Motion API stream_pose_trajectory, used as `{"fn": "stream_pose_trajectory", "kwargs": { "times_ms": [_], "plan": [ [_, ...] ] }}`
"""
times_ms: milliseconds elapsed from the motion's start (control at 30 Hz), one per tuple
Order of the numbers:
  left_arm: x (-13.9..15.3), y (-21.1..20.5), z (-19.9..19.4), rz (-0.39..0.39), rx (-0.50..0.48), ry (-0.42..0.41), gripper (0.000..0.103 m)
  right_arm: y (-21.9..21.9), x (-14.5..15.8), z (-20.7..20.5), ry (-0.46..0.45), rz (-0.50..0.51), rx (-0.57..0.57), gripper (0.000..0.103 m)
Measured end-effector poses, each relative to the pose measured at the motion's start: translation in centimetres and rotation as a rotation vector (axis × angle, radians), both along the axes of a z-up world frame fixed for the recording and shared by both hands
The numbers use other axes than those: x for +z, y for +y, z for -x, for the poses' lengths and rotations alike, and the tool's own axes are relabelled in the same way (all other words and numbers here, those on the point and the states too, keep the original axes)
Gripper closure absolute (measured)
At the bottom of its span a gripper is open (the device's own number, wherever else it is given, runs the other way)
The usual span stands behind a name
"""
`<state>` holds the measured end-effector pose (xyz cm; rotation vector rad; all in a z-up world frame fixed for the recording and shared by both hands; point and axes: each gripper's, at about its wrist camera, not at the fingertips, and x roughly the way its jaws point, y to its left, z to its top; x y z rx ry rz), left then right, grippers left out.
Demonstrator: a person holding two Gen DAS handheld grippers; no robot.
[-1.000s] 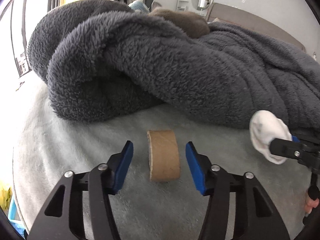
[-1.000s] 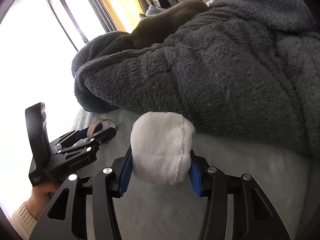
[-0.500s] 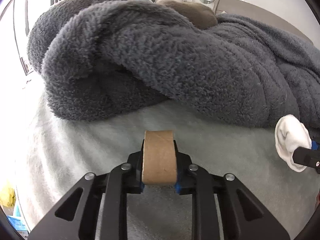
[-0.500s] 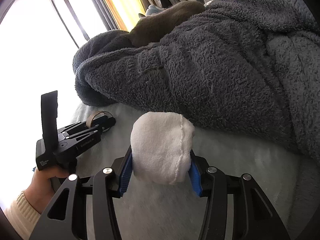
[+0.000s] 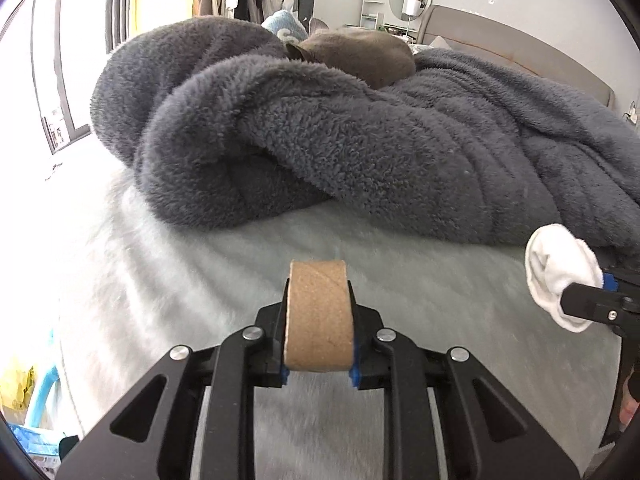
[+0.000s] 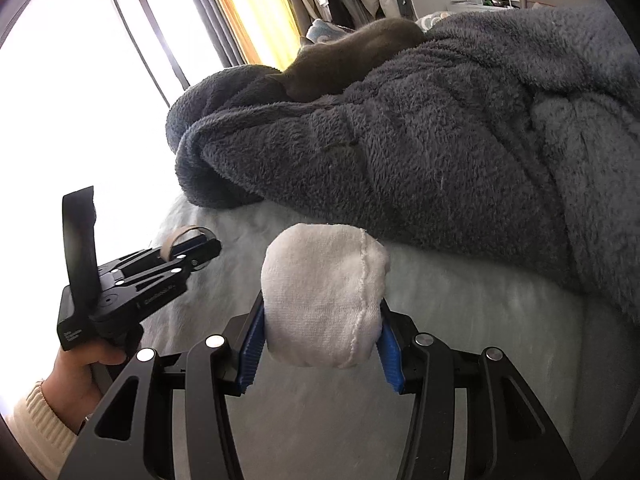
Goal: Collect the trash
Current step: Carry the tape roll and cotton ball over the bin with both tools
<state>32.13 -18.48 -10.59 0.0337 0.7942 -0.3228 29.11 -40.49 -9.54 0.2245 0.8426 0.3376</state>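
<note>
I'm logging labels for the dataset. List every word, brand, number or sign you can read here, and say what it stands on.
No text here can be read for certain.
Side of the left gripper, right wrist view: a line of pale print, too blurred to read.
Back block of that gripper: small pale print, too small to read.
Cardboard roll, white sock, grey blanket: no print.

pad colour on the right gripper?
Blue, ribbed pads on a black frame, pressed against the white sock. Clearest in the right wrist view.
</note>
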Motion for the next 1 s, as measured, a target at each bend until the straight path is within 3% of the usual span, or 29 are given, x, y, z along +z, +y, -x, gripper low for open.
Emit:
{"fn": "stream_pose_trajectory", "kwargs": {
  "times_ms": [500, 767, 867, 1000],
  "plan": [
    [1.8, 5.6, 8.8, -0.023, -0.029, 0.0, 0.08, 5.3, 1.9, 5.4, 0.022, 0.038, 0.009, 0.053],
    [1.7, 10.1, 12.7, -0.019, 0.036, 0.005, 0.08, 10.7, 2.6, 8.9, 0.018, 0.064, 0.057, 0.053],
    [1.1, 12.2, 13.3, 0.024, 0.081, 0.045, 0.08, 12.6, 2.9, 9.5, 0.011, 0.058, 0.072, 0.053],
    [-0.3, 14.5, 13.8, -0.039, 0.131, 0.083, 0.08, 15.6, 3.0, 10.0, 0.009, 0.065, 0.109, 0.053]
  ]
}}
